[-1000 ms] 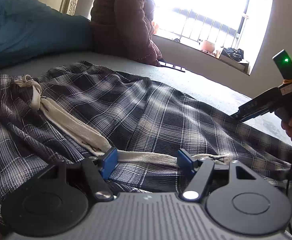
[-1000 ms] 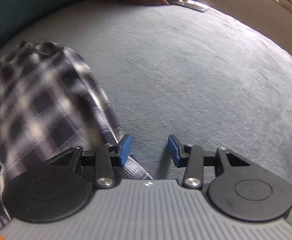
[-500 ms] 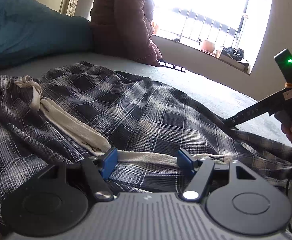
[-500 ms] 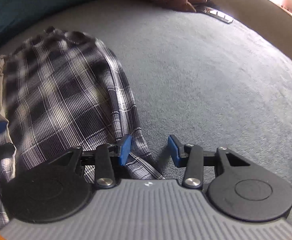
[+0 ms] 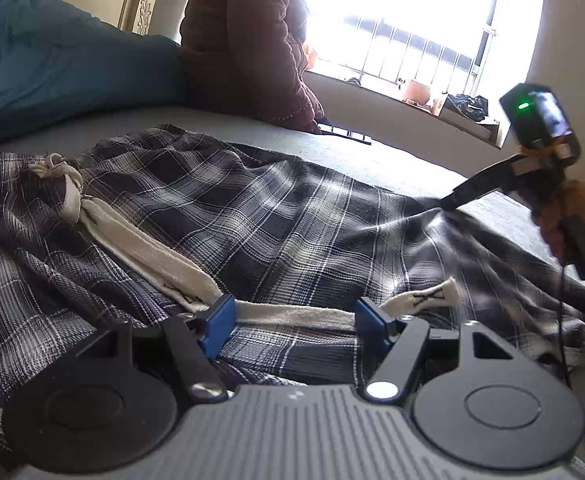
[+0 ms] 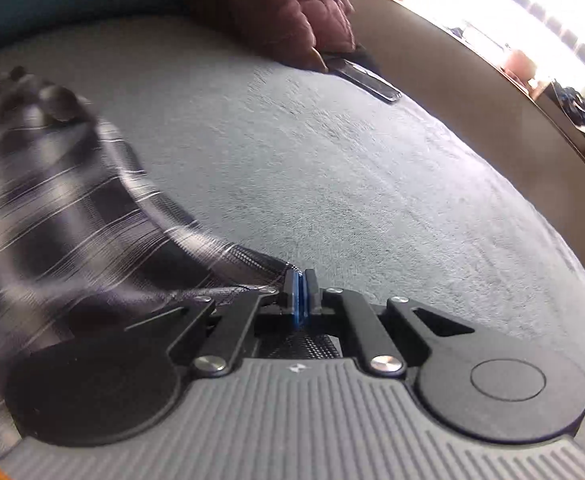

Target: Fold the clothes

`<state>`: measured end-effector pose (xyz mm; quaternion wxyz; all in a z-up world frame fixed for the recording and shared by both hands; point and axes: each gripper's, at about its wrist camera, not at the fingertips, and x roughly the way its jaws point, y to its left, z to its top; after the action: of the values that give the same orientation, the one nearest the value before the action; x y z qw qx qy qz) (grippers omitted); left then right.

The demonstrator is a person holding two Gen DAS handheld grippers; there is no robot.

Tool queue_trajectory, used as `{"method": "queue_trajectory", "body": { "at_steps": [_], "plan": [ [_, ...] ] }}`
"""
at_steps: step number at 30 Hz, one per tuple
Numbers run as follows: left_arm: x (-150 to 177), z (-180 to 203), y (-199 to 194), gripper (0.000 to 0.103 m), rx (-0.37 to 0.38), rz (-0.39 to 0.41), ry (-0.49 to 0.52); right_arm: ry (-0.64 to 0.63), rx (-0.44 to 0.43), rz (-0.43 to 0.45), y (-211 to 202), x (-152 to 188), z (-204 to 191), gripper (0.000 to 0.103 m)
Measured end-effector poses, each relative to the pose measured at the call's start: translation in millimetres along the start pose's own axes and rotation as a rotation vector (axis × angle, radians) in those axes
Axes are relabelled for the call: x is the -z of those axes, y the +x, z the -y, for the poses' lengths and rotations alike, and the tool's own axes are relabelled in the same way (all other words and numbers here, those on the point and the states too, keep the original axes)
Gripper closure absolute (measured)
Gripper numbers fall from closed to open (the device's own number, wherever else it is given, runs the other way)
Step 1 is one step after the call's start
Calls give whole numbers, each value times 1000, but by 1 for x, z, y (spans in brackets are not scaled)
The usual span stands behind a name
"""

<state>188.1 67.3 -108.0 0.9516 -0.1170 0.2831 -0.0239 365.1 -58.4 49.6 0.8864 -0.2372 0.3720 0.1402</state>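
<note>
Garment: plaid trousers (image 5: 276,216), spread over the grey bed cover (image 6: 372,184), waistband side nearest the left camera.
Drawstring: pale cotton cord (image 5: 144,248), knotted at the far end, lying across the waistband and passing between the left fingers.
Right gripper (image 6: 301,292): now fully closed, blue pads pressed together on the edge of the plaid cloth; a second ago half open and beside the cloth only.
Cloth at the right pinch: pulled into a tight ridge toward the pads, blurred in the right view, so probably in motion.
Left gripper (image 5: 294,316): wide apart, same as a second ago; cord and waistband between the fingers, not squeezed.
Meaning for the task: one edge secured, the first hold for a fold; waistband side not yet held.
Surroundings: teal bedding (image 5: 52,64), person in a brown padded jacket (image 5: 248,40) at the far bed side, barred window (image 5: 412,32) behind.
</note>
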Motion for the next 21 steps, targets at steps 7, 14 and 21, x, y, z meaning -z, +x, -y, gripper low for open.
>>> {"method": "queue_trajectory", "body": {
  "at_steps": [7,14,21],
  "plan": [
    [-1,-4,-2,35,11,1,-12,72,64,-25,7,2,7,92],
    [-1,-9,-5,35,20,4,-20,222,-62,99,-39,-21,15,92],
    [0,-13,-6,35,35,8,-29,217,-389,-31,6,-54,-61,89]
  ]
}}
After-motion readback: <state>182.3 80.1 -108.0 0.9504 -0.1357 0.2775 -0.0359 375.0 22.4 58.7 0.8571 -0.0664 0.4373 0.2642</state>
